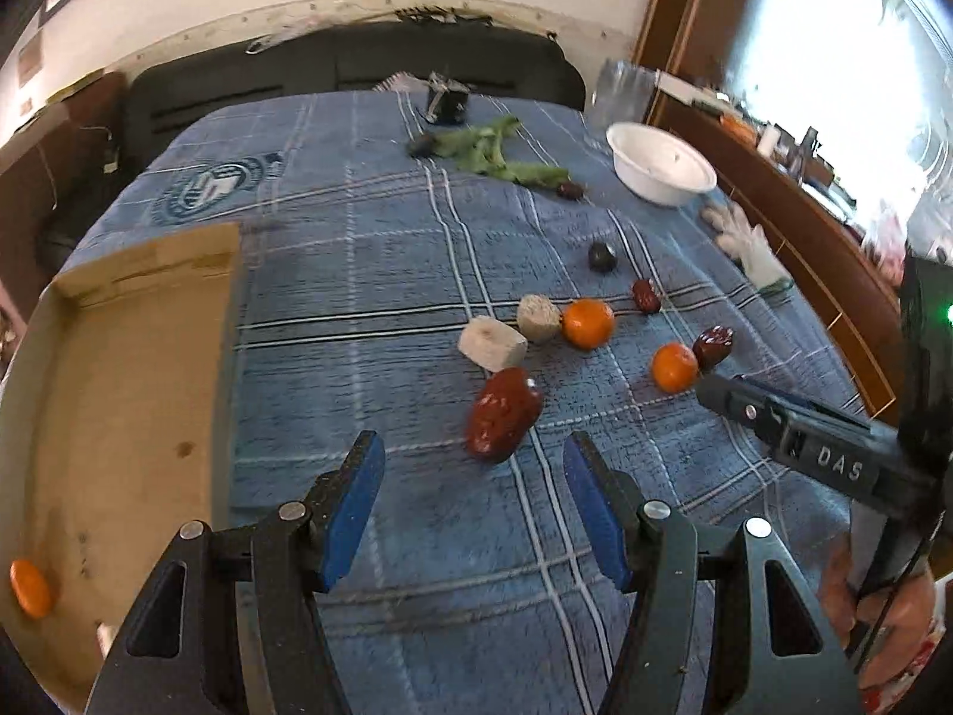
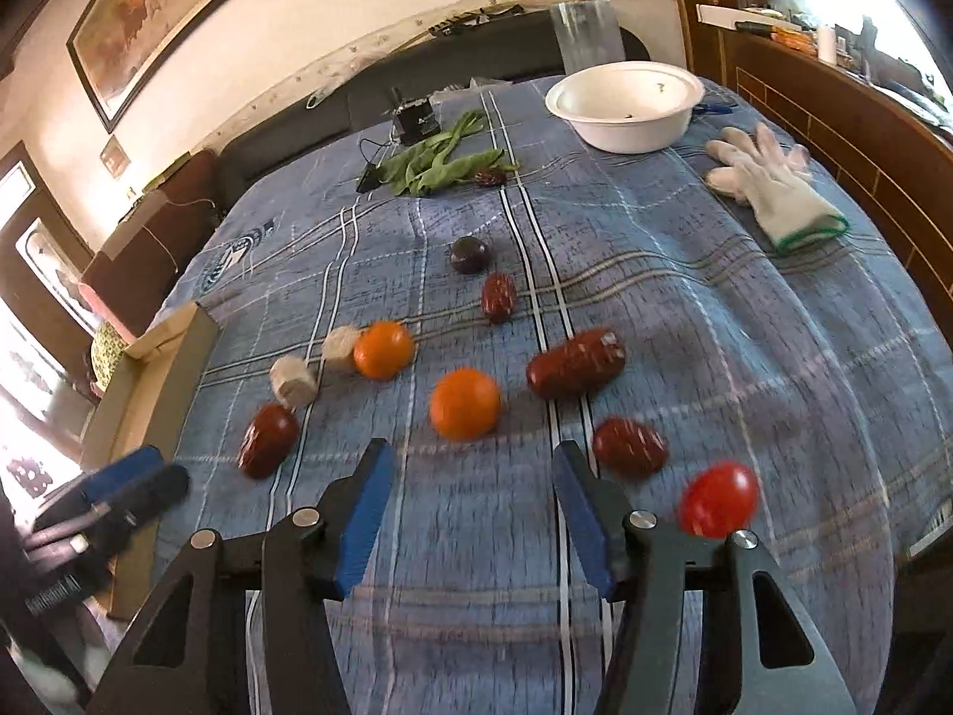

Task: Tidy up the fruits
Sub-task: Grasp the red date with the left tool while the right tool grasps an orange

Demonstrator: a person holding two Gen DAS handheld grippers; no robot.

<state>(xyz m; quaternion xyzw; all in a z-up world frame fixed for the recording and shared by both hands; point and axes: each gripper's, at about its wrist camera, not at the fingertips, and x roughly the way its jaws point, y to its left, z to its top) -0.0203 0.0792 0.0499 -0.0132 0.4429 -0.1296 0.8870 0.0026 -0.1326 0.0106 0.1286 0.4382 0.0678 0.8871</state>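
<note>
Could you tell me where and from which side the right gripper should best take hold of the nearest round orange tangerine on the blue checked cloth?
Grip the round orange tangerine across its widest middle, coming down from above and slightly from the near side. It is round, so any pair of opposite sides serves, and it lies apart from its neighbours with bare blue checked cloth around it. The right gripper has open, empty jaws just short of it.

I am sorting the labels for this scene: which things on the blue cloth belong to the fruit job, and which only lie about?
Job: oranges, dates, tomato, dark plum, cardboard tray, white bowl.

Lying about: glove, green leaves, two pale blocks, black clip.
</note>
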